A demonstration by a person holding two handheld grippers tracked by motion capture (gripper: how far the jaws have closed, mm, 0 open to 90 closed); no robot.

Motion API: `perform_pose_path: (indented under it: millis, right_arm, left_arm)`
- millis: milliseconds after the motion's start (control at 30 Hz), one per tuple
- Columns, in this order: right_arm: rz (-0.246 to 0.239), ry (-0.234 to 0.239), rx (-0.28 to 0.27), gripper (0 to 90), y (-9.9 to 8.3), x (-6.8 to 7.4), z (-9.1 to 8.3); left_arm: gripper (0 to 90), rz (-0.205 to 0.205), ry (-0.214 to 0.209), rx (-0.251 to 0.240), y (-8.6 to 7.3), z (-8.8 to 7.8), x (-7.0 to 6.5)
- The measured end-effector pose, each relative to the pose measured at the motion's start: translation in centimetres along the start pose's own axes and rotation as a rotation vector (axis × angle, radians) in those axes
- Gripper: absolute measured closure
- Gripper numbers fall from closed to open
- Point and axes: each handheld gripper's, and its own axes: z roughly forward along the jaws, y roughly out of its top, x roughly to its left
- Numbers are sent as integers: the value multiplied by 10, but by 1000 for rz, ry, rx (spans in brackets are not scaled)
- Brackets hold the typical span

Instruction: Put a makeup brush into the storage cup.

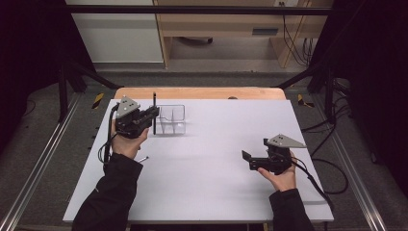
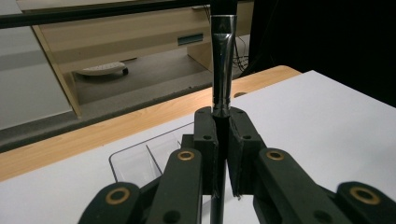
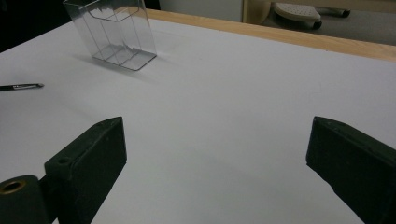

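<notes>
My left gripper (image 1: 154, 115) is shut on a thin black brush (image 1: 154, 102), which it holds upright at the back left of the table. In the left gripper view the jaws (image 2: 223, 135) clamp the brush's handle just below its silver ferrule (image 2: 222, 65). The brush stands right beside the left wall of a clear plastic divided holder (image 1: 172, 120), which also shows past the jaws (image 2: 140, 161). My right gripper (image 1: 249, 161) rests low over the table at the right, open, with nothing between its jaws (image 3: 217, 140).
A small black pen (image 1: 143, 158) lies on the white table (image 1: 216, 139) by the left forearm and appears at the left of the right gripper view (image 3: 21, 86). A wooden strip (image 1: 199, 93) edges the table's far side. Cables trail from both grippers.
</notes>
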Motion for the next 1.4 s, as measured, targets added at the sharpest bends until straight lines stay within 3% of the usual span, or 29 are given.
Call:
perform_pose_path:
  millis: [833,1400]
  right_arm:
    - [10,-7,0,47,0,-3,-1]
    - [14,-10,-10,48,1,-6,-4]
  left_arm:
    - [828,-17,21,-14,17,32,13]
    - [829,-29,36,-10,28,63,21]
